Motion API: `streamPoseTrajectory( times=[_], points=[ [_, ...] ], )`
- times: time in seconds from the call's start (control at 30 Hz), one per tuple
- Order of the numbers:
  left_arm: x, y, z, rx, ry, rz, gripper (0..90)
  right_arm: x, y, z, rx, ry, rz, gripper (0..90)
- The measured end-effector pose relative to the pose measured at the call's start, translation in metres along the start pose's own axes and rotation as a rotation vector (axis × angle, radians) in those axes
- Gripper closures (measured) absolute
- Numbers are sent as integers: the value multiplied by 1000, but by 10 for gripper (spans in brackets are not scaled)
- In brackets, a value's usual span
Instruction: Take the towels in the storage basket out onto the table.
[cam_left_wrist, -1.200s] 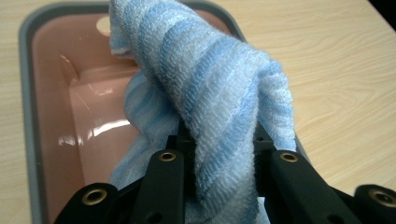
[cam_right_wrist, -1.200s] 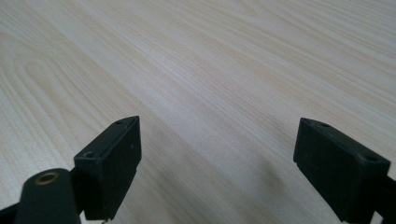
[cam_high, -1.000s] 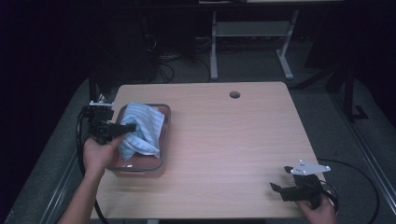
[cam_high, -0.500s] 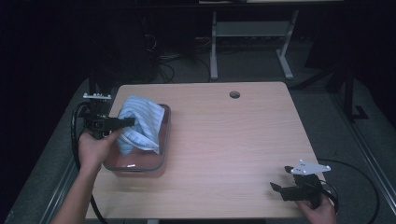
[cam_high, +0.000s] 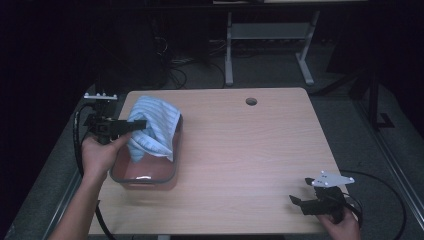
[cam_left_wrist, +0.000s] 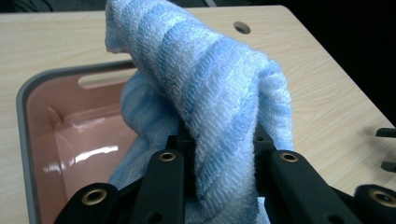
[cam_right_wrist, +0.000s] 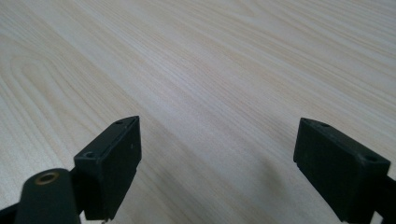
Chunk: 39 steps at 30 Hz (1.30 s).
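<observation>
A blue-and-white striped towel (cam_high: 152, 129) hangs bunched above a pink tub with a grey rim (cam_high: 173, 165) at the table's left side. My left gripper (cam_high: 139, 123) is shut on the towel and holds it up over the tub. In the left gripper view the towel (cam_left_wrist: 210, 93) is pinched between the two black jaws, with the tub's wall (cam_left_wrist: 39, 107) below and behind it. My right gripper (cam_high: 299, 198) rests near the table's front right corner. Its jaws stand wide open over bare wood in the right gripper view (cam_right_wrist: 217, 154).
The wooden table (cam_high: 250, 150) has a round cable hole (cam_high: 251, 101) near its far edge. A metal stand (cam_high: 270, 45) and cables sit on the dark floor beyond. A black cable (cam_high: 380, 185) trails off the right gripper.
My left gripper has risen with the towel, drawing it up out of the tub. The right gripper has stayed where it was.
</observation>
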<state>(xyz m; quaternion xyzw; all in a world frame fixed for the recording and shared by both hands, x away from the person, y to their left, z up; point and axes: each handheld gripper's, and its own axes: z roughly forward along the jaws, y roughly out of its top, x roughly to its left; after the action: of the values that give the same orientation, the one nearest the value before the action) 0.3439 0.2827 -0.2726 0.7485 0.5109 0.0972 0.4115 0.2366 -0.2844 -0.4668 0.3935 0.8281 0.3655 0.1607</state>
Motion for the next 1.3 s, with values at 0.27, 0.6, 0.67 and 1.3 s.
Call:
streamPoseTrajectory(
  times=[0.27, 0.6, 0.67, 1.3],
  points=[
    [-17, 9, 7, -1, -31, 24, 733, -1, 0, -1, -5, -2, -1, 145],
    [-34, 16, 24, 24, -64, 58, 733, -1, 0, -2, -8, -3, -1, 145],
    [-38, 17, 28, 30, -69, 61, 733, -1, 0, -2, -8, -3, -1, 145],
    [-62, 23, 60, 74, -99, 93, 733, -3, -1, -5, -17, -11, 3, 146]
  ],
)
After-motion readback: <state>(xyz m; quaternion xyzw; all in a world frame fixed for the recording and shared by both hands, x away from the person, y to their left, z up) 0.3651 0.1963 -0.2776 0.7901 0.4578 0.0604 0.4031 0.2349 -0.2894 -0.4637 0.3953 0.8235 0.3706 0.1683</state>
